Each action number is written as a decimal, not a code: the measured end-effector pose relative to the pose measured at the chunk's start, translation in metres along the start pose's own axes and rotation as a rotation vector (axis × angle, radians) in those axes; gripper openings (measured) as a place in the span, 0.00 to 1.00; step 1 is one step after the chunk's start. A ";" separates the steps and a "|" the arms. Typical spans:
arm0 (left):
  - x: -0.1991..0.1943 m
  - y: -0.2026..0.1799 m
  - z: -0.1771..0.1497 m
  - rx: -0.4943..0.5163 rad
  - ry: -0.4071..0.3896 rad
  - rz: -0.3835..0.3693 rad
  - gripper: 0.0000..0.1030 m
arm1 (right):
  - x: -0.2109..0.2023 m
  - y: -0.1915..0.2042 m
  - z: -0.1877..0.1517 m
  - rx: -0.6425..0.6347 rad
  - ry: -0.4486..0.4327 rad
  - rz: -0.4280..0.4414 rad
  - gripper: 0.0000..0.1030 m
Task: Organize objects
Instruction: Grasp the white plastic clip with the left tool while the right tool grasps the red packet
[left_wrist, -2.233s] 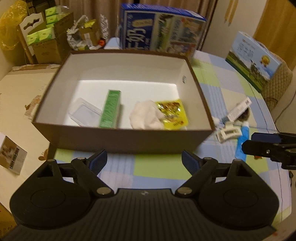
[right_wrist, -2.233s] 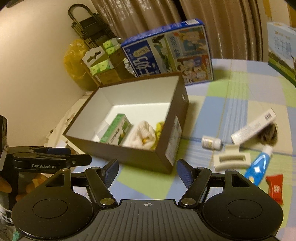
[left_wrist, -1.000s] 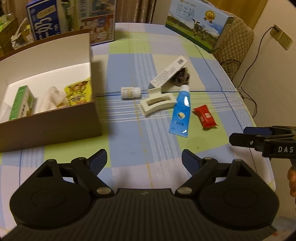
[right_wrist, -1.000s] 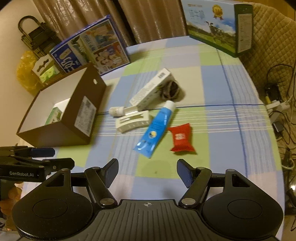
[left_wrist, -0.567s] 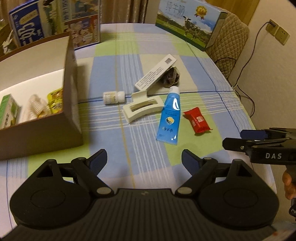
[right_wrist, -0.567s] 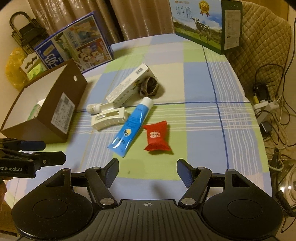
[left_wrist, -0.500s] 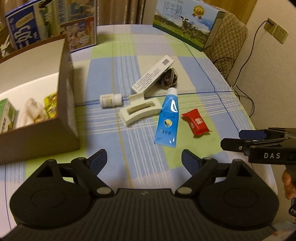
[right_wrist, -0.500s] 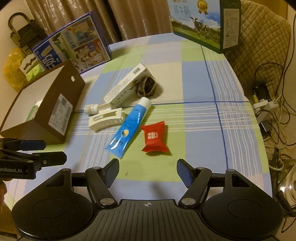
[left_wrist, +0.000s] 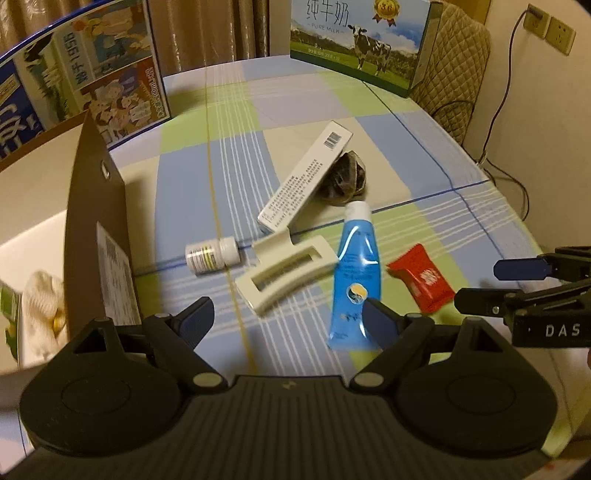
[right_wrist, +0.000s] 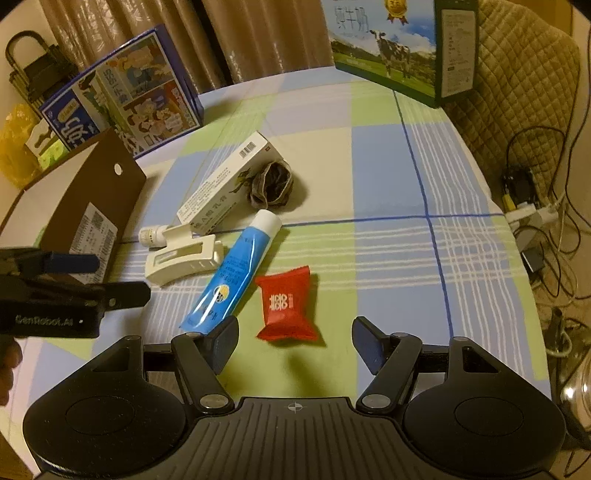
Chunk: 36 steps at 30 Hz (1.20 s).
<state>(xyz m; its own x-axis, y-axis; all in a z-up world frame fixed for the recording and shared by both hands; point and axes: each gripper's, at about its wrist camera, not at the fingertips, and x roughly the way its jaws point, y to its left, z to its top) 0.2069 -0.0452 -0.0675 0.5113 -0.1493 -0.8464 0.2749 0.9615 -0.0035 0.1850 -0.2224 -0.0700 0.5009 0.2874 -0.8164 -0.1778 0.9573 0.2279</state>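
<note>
Loose items lie on the checked tablecloth: a red packet (right_wrist: 286, 304), a blue tube (right_wrist: 234, 271), a white clip (right_wrist: 183, 258), a small pill bottle (right_wrist: 151, 234), a long white box (right_wrist: 227, 184) and a dark hair tie (right_wrist: 271, 184). My right gripper (right_wrist: 295, 341) is open, with the red packet just ahead of its fingers. My left gripper (left_wrist: 286, 321) is open over the white clip (left_wrist: 286, 275) and the blue tube (left_wrist: 356, 280), holding nothing. The brown box (left_wrist: 99, 229) stands to the left with items inside. The right gripper (left_wrist: 478, 284) shows beside the red packet (left_wrist: 421, 282).
A blue milk carton (left_wrist: 74, 85) stands behind the brown box, and a green milk carton (left_wrist: 362, 40) sits at the table's far right. A quilted chair (right_wrist: 524, 74) and floor cables (right_wrist: 535, 221) lie past the table's right edge.
Both grippers have swung away from the brown box to the right and come closer to the loose items. The right gripper now sits just short of the red packet.
</note>
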 end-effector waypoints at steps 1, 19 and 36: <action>0.004 0.000 0.002 0.009 0.005 0.001 0.82 | 0.004 0.001 0.001 -0.006 0.002 -0.001 0.62; 0.065 -0.001 0.017 0.152 0.067 0.007 0.64 | 0.047 -0.007 0.008 -0.037 0.066 0.007 0.41; 0.033 0.017 -0.036 -0.015 0.129 -0.031 0.27 | 0.028 -0.017 -0.010 -0.086 0.083 -0.008 0.30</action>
<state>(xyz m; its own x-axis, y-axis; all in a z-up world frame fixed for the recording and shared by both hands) 0.1993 -0.0258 -0.1146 0.3936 -0.1490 -0.9071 0.2758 0.9605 -0.0381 0.1939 -0.2306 -0.1016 0.4312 0.2724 -0.8601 -0.2477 0.9524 0.1774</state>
